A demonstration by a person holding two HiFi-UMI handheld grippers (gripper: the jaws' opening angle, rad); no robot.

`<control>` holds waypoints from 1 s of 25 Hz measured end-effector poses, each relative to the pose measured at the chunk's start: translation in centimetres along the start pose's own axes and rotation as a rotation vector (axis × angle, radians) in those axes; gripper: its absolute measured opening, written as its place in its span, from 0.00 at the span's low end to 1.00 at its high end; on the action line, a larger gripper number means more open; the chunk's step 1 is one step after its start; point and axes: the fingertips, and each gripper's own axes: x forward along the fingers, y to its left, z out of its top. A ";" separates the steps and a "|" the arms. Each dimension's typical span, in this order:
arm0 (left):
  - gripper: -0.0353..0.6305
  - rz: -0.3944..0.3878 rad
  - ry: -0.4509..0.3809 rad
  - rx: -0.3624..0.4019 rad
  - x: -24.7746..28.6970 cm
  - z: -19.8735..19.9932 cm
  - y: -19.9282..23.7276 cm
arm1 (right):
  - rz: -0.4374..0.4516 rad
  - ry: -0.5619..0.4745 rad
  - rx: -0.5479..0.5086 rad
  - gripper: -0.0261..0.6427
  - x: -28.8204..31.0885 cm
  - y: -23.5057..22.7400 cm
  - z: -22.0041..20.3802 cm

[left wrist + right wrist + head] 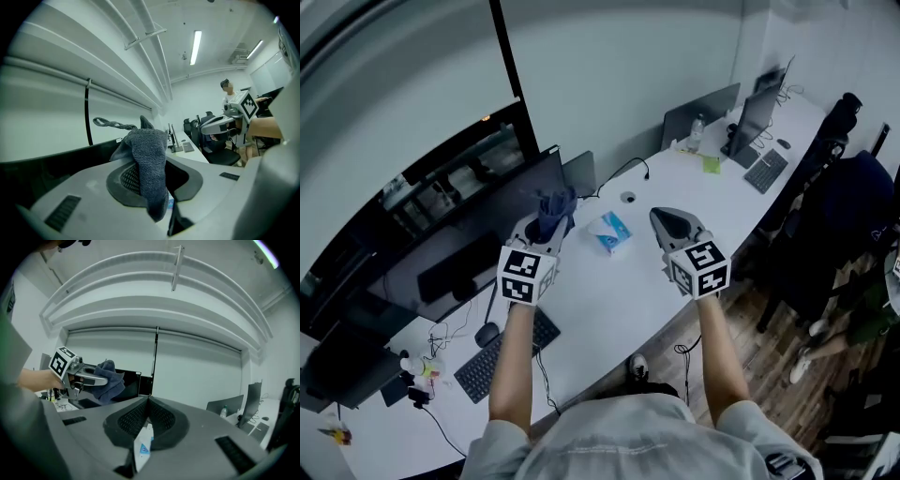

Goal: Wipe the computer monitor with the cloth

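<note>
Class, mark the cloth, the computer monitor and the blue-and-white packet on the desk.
cloth point(152, 173): left gripper view, its hanging fold.
computer monitor point(487, 225): head view, middle of the dark screen.
blue-and-white packet point(611, 232): head view, its top face.

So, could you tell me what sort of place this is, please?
Most likely an open-plan office: one long white desk carries several monitors and keyboards in a row.
</note>
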 end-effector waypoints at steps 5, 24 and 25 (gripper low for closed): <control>0.17 0.088 0.010 0.046 3.6 2.4 2.3 | 0.061 -0.005 -0.016 0.04 2.7 -2.6 0.6; 0.16 0.574 0.211 0.264 9.7 4.5 13.1 | 0.224 -0.074 -0.017 0.04 10.5 -6.2 1.1; 0.16 0.594 0.219 0.294 9.5 4.5 13.2 | 0.226 -0.086 -0.021 0.04 10.9 -6.1 1.3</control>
